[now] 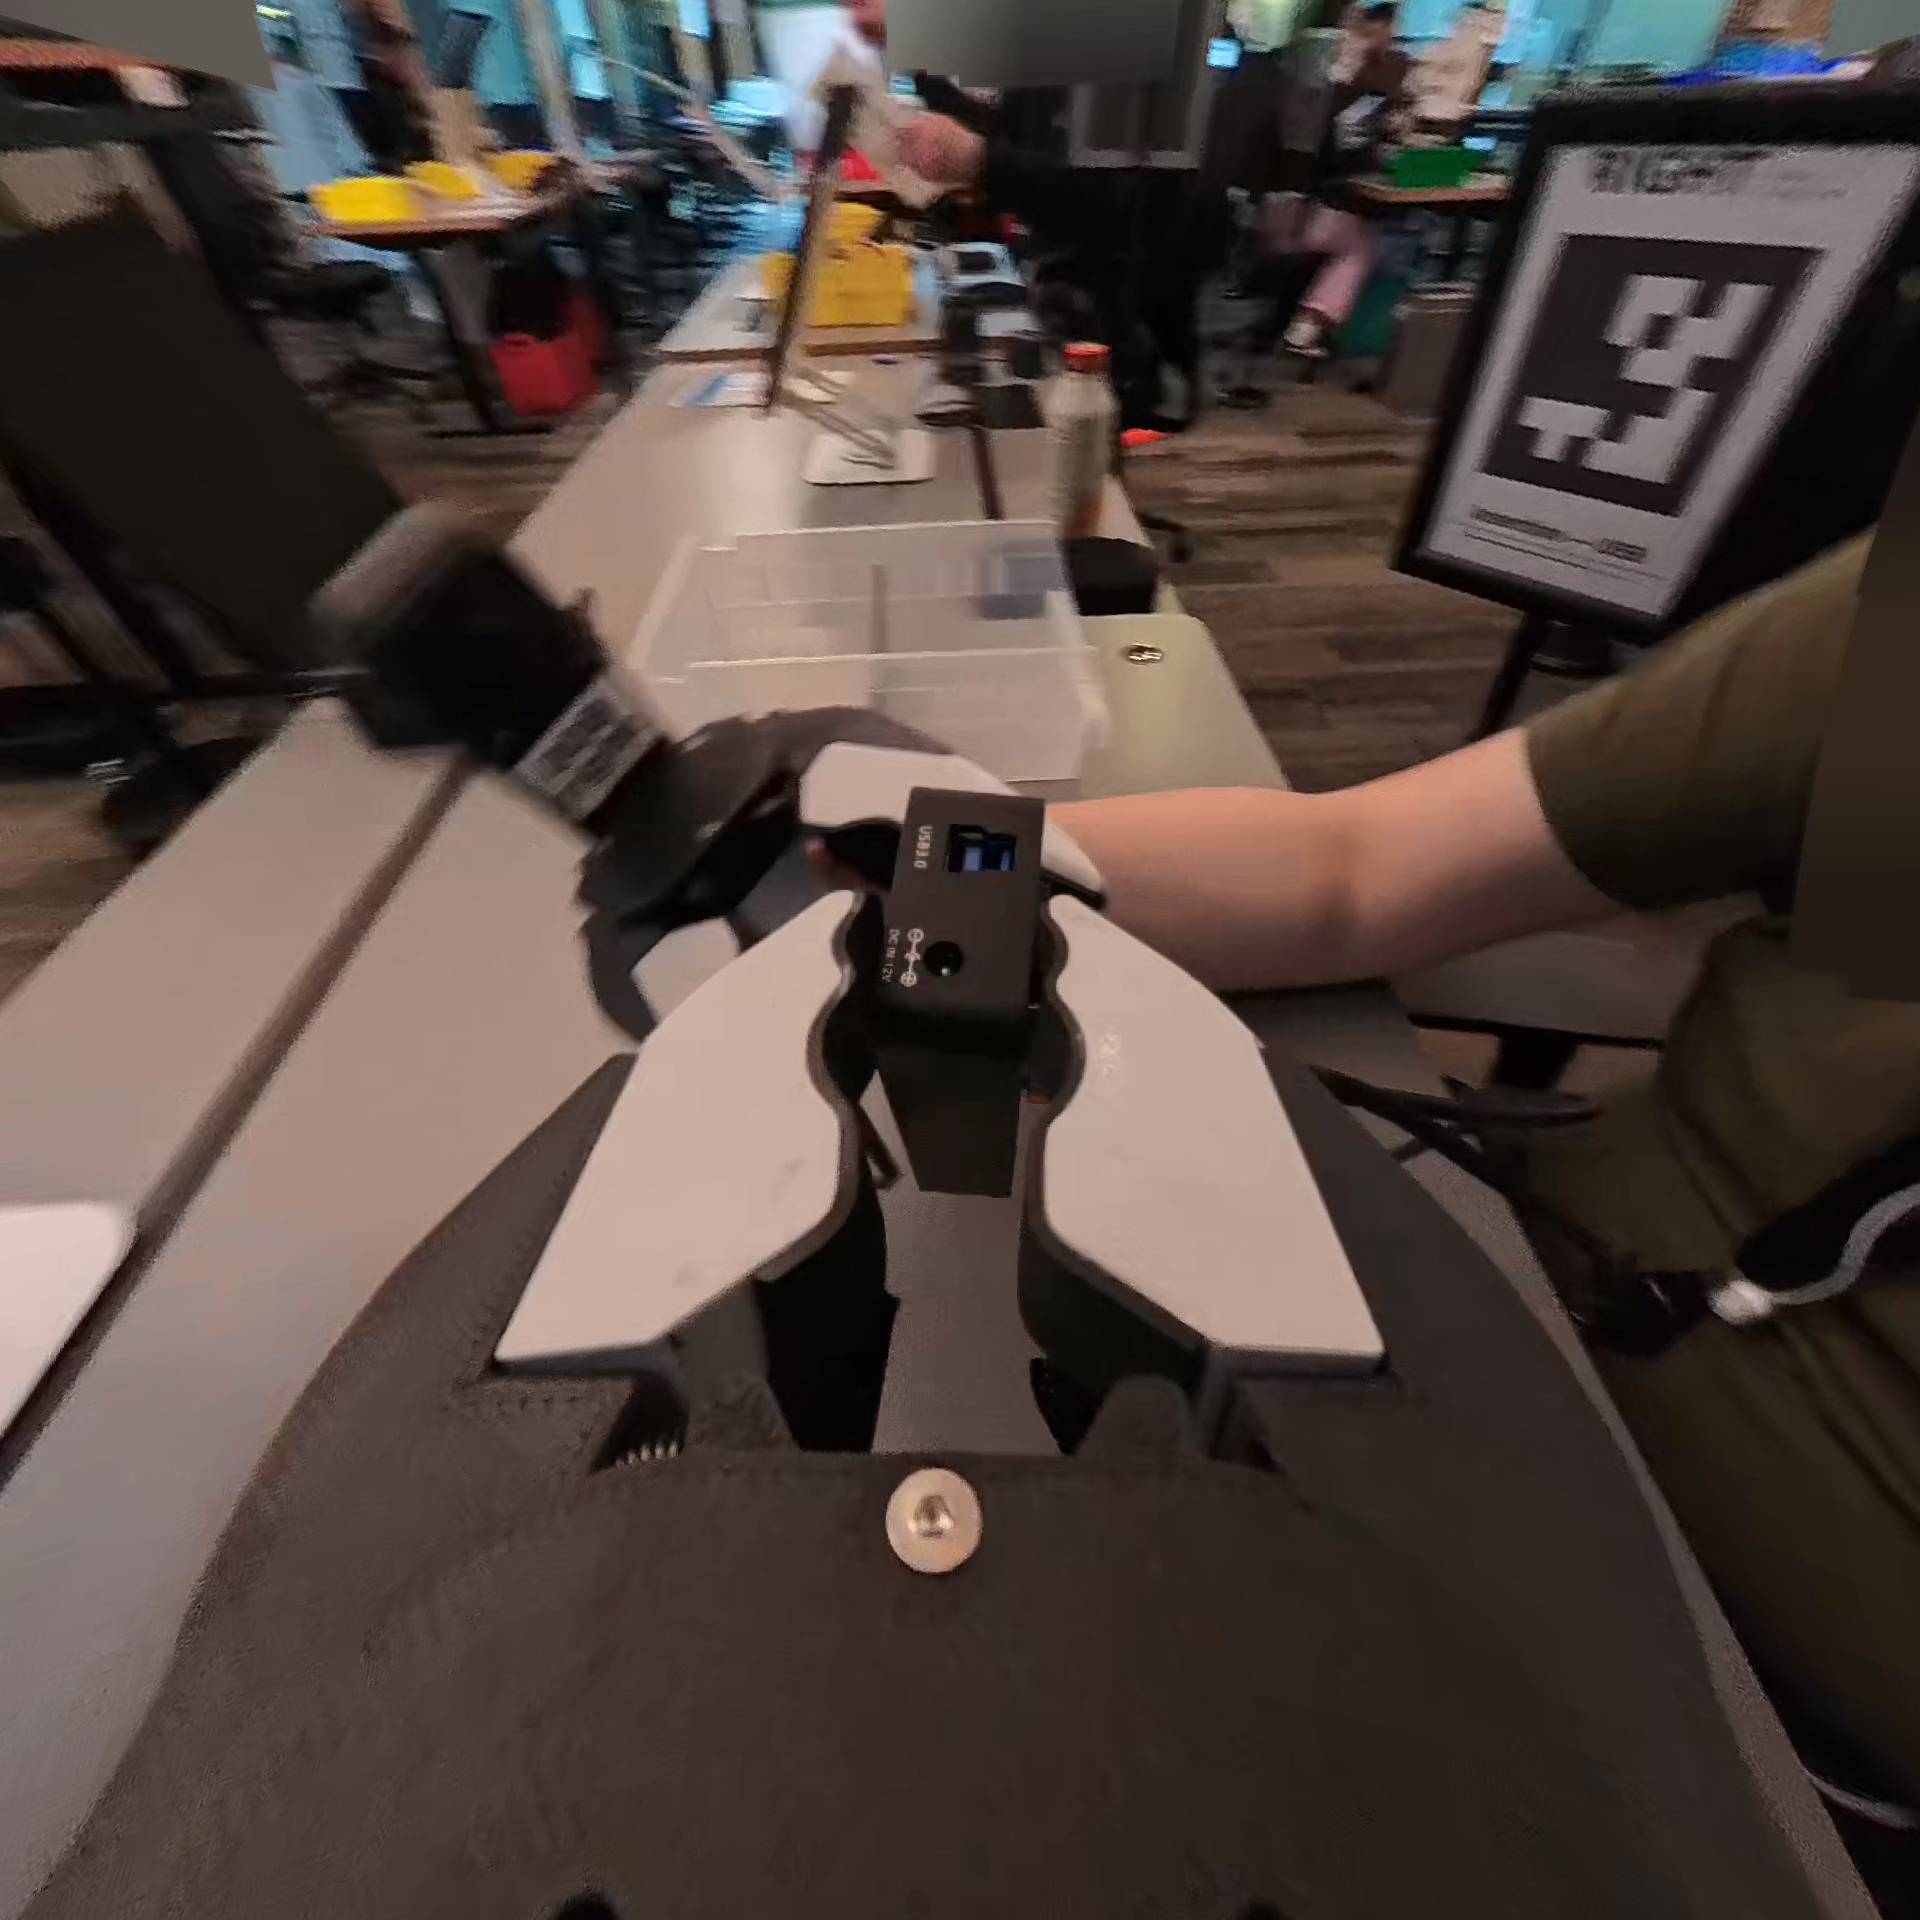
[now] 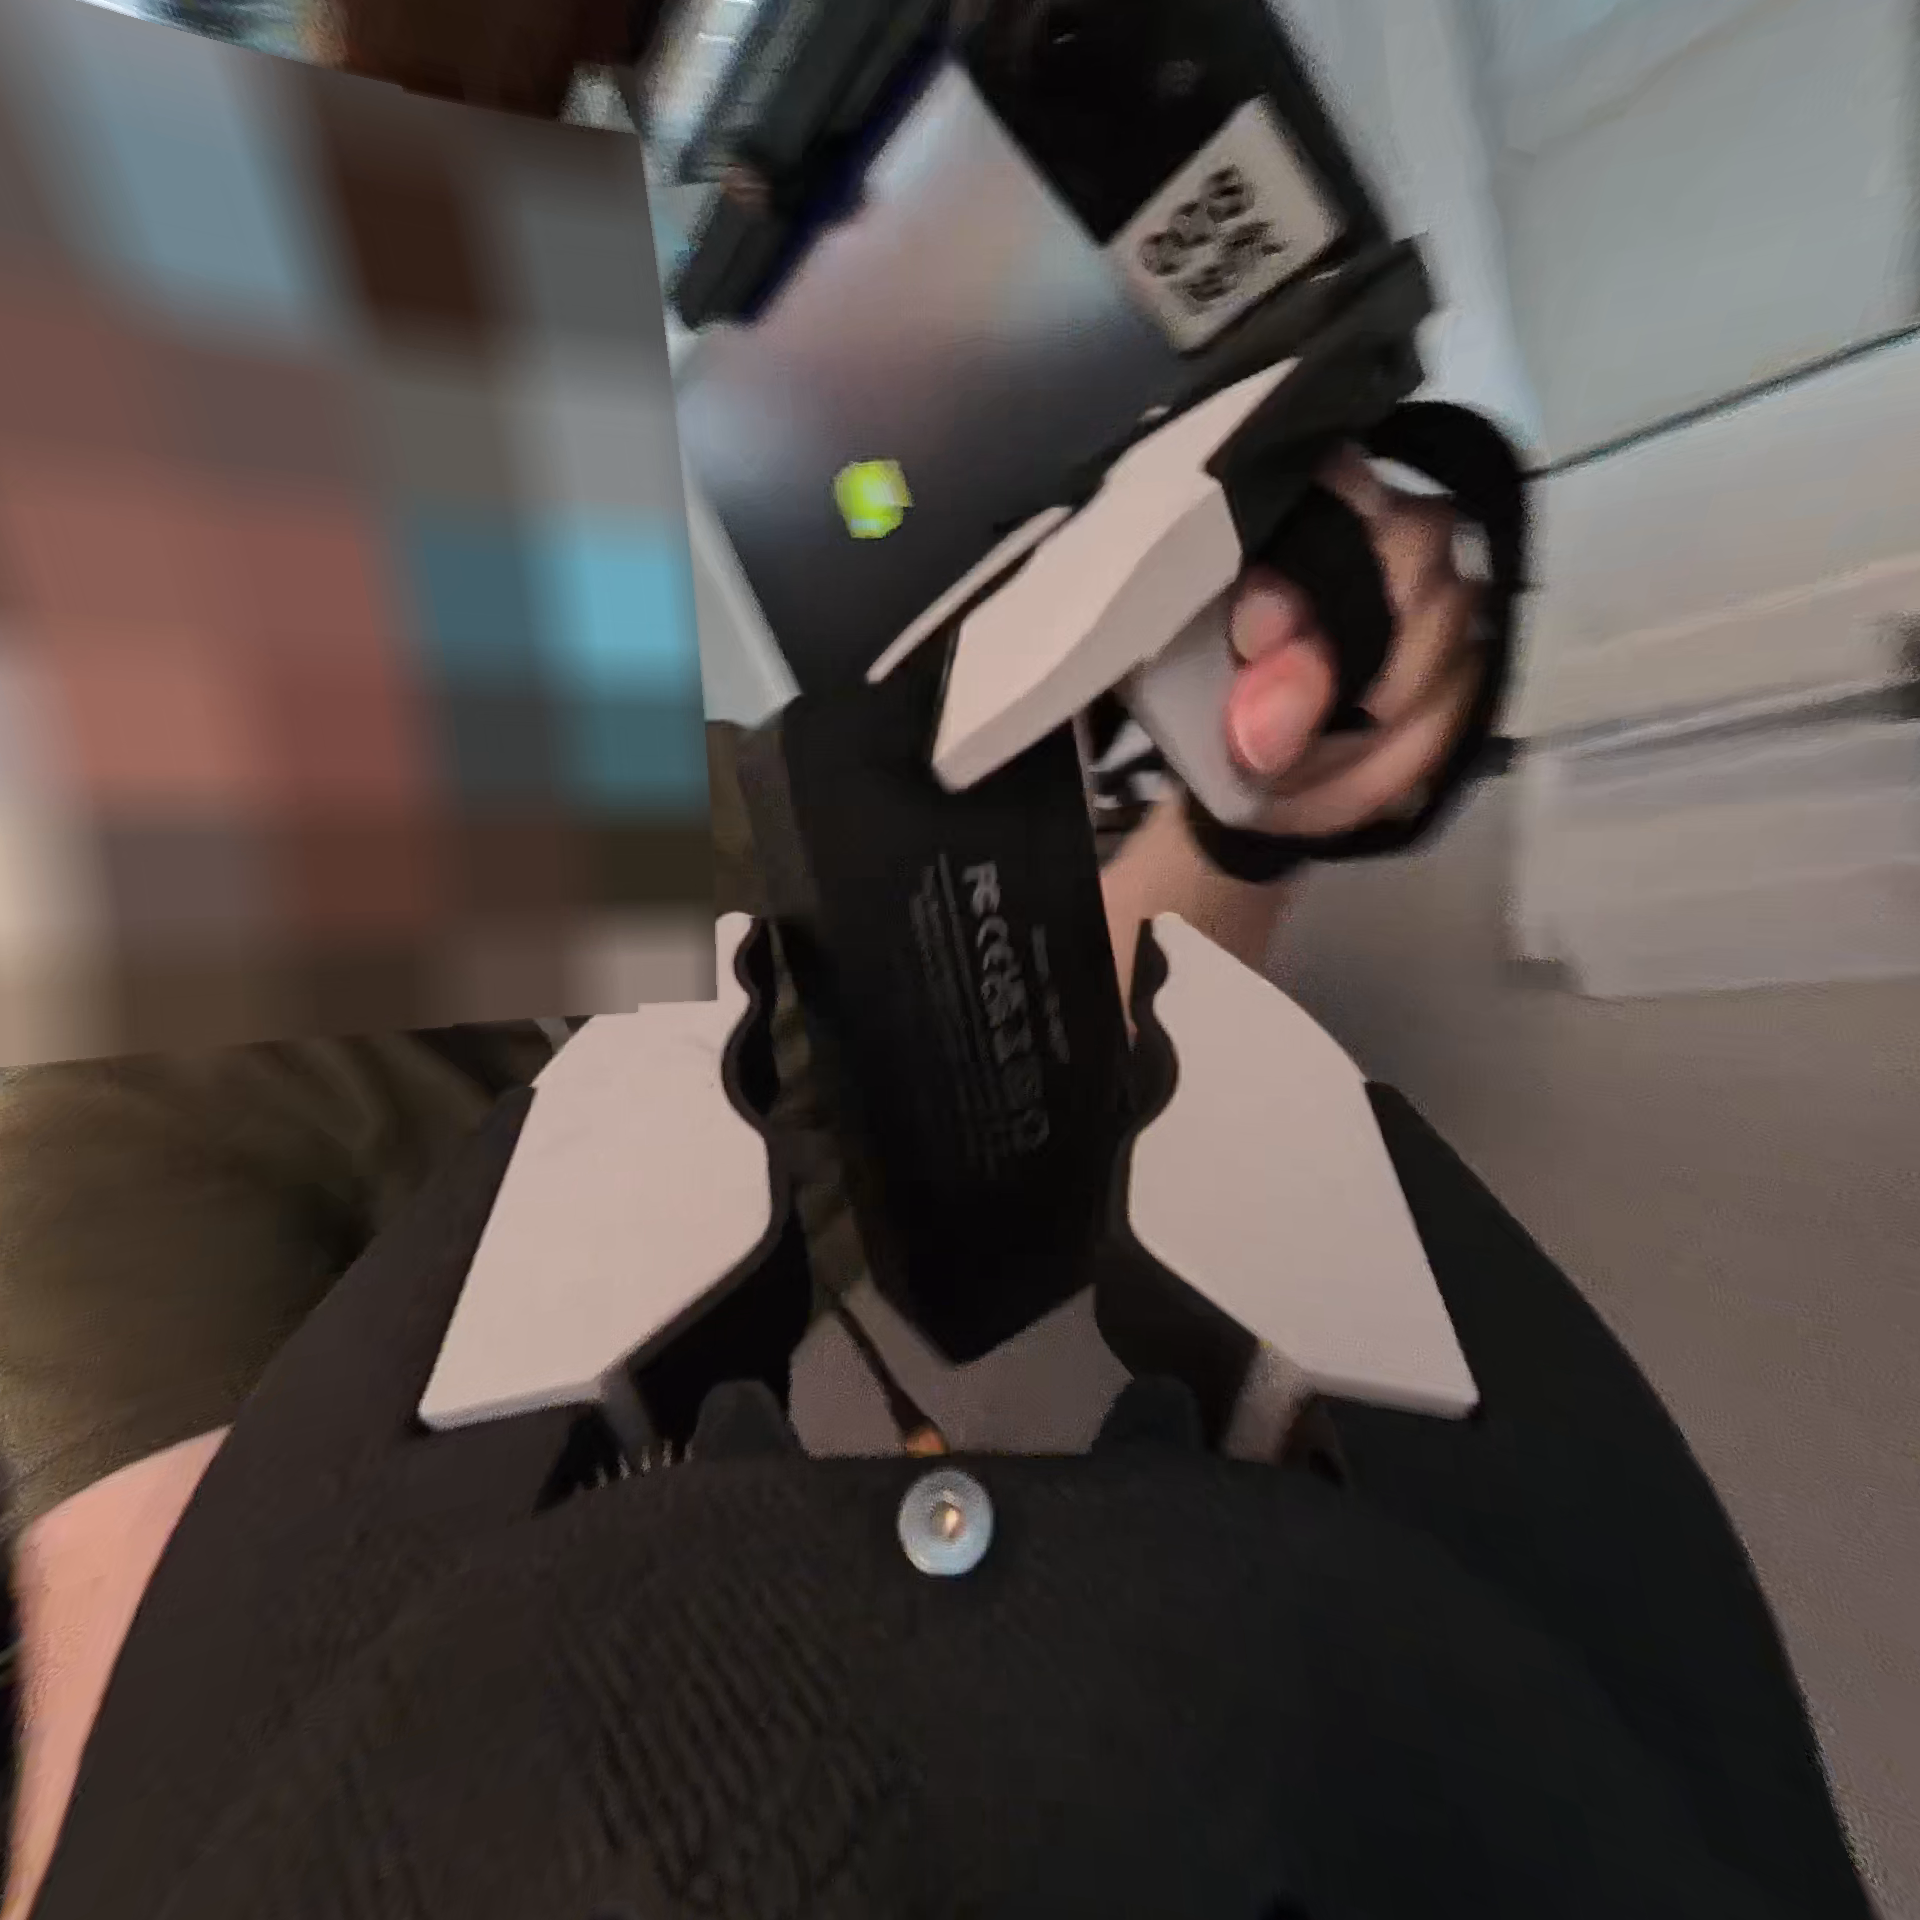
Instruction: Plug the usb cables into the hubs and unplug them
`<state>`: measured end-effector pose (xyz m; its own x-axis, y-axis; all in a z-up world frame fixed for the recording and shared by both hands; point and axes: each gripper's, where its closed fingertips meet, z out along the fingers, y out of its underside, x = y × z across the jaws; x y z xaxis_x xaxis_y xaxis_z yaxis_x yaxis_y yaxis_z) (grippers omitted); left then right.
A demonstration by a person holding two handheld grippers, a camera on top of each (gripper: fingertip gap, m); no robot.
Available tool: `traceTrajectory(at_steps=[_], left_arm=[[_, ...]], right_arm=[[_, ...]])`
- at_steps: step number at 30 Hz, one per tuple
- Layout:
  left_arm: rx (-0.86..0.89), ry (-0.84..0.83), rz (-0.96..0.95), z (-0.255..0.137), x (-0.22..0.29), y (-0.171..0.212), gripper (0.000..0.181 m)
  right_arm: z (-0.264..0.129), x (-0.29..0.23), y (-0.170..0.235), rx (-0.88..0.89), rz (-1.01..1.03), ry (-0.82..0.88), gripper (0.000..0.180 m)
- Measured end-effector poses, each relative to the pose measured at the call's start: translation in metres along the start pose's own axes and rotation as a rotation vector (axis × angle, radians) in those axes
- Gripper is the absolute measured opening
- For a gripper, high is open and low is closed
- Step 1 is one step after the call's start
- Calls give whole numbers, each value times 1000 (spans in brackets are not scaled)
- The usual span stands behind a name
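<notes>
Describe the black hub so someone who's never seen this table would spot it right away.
Start at the long grey table and find the left claw held above it. Clamped between its two pale fingers is the black hub, a slim box. Its end face sets it apart: one blue port sits beside a round socket.

Hub [image 1: 956,914] between fingers [image 1: 727,1143], above table [image 1: 260,1039]

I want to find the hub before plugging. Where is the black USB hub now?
In the left wrist view the black USB hub sits centre frame, lifted above the grey table, clamped between the left gripper fingers, with the right gripper just behind it.
</notes>
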<state>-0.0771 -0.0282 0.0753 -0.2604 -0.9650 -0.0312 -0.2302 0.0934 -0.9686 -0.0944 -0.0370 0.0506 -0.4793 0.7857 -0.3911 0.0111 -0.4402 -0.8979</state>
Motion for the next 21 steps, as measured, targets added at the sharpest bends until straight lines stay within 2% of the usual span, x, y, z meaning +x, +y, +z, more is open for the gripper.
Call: traceTrajectory(at_steps=[1, 5, 7, 10, 11, 13, 15, 16, 17, 18, 21], left_arm=[[-1, -58, -18, -8, -10, -1, 26], [1, -183, -138, -32, -36, 3, 26], [12, -227, -179, -37, -46, 5, 26], [56, -238, -234, -40, -52, 2, 26], [67, -231, -238, -41, -51, 0, 26], [140, -242, -245, -46, -52, -11, 26], [288, -227, -254, -59, -50, -31, 26], [353, -227, -273, -69, -52, -37, 36], [382, -230, -295, -78, -55, -39, 54], [376, -229, -305, -85, -58, -35, 62], [309, -188, -326, -87, -59, -16, 67]], right_arm=[[-7, 12, -3, -12, -36, 132, 68], [-27, 42, -12, -122, -246, 555, 71], [-26, 49, -12, -188, -283, 641, 57], [-24, 64, 11, -357, -264, 716, 54], [-25, 70, 14, -385, -275, 737, 34], [-16, 68, 8, -306, -266, 667, 26], [-7, 59, -11, -121, -255, 552, 26], [-5, 55, -16, -60, -237, 502, 26], [-5, 54, -20, -15, -222, 478, 26], [-5, 54, -24, 27, -208, 464, 26], [-8, 53, -33, 115, -173, 435, 26]])
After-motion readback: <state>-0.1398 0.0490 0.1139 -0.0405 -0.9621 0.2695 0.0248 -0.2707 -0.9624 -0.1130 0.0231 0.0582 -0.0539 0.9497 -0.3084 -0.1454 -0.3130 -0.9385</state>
